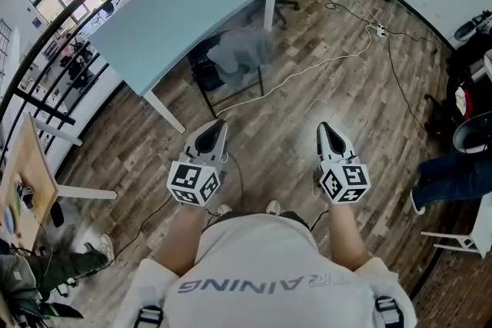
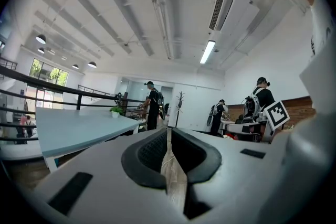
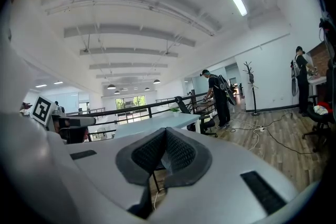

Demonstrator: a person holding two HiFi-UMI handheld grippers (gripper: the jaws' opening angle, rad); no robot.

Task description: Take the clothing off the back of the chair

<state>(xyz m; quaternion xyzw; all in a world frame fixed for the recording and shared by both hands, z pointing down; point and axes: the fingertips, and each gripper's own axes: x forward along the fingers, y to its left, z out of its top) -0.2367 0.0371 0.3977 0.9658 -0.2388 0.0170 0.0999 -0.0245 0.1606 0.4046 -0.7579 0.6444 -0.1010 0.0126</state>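
Draping the chair [image 1: 201, 74], rumpled grey clothing [image 1: 238, 50] (left hand-held gripper [image 1: 219, 124], right hand-held gripper [image 1: 324, 127]: both closed)

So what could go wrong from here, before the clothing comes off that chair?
1. A white cable lies on the floor on the way to the chair; walking over could mean a trip.
2. The chair sits partly under the table, so a reach for the grey clothing might knock the tabletop.
3. The left hand-held gripper and right hand-held gripper are both shut and empty; unless opened first, they would only push the cloth.
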